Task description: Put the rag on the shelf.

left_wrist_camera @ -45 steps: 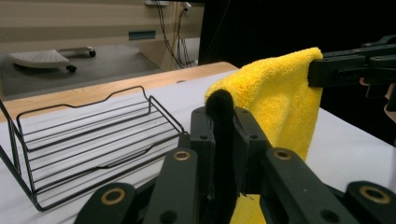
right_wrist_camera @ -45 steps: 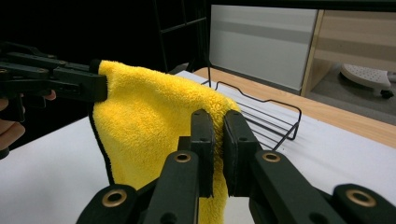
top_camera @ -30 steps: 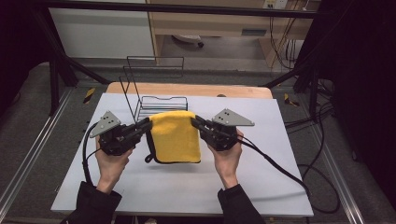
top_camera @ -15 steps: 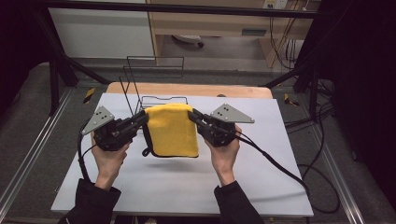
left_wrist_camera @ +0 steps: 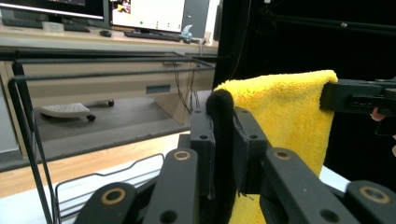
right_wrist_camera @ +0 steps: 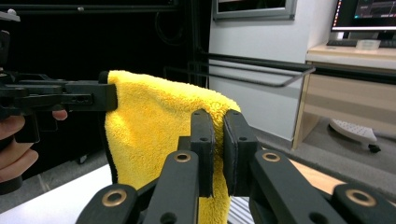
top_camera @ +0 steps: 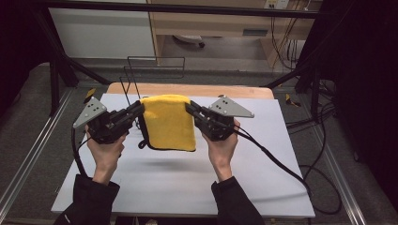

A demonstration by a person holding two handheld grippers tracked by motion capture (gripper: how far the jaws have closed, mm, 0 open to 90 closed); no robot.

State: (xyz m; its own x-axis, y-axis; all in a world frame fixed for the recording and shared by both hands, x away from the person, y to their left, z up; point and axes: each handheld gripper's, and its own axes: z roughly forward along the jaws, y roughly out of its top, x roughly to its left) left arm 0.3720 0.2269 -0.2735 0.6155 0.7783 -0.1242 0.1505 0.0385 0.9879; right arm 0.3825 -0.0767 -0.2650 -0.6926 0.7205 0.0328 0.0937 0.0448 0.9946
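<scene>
A folded yellow towel (top_camera: 169,123) with a black edge hangs above the white table (top_camera: 263,154), stretched between both grippers. My left gripper (top_camera: 140,107) is shut on its top left corner, and my right gripper (top_camera: 189,107) is shut on its top right corner. In the left gripper view the jaws (left_wrist_camera: 222,135) pinch the black hem, with the towel (left_wrist_camera: 285,112) running off to the other gripper (left_wrist_camera: 359,95). The right gripper view has its jaws (right_wrist_camera: 217,144) closed on the towel (right_wrist_camera: 149,126), with the other gripper (right_wrist_camera: 70,100) holding the far corner.
A black wire rack (top_camera: 155,70) stands just behind the towel at the table's far side, on a wooden board (top_camera: 225,90); its bars (left_wrist_camera: 28,140) (right_wrist_camera: 261,70) are close ahead. Cables (top_camera: 277,159) trail off to the right. Metal frame legs flank the table.
Both grippers have raised the towel off the table and carried it a little farther away and to the left, toward the wire rack. Its lower edge now hangs free.
</scene>
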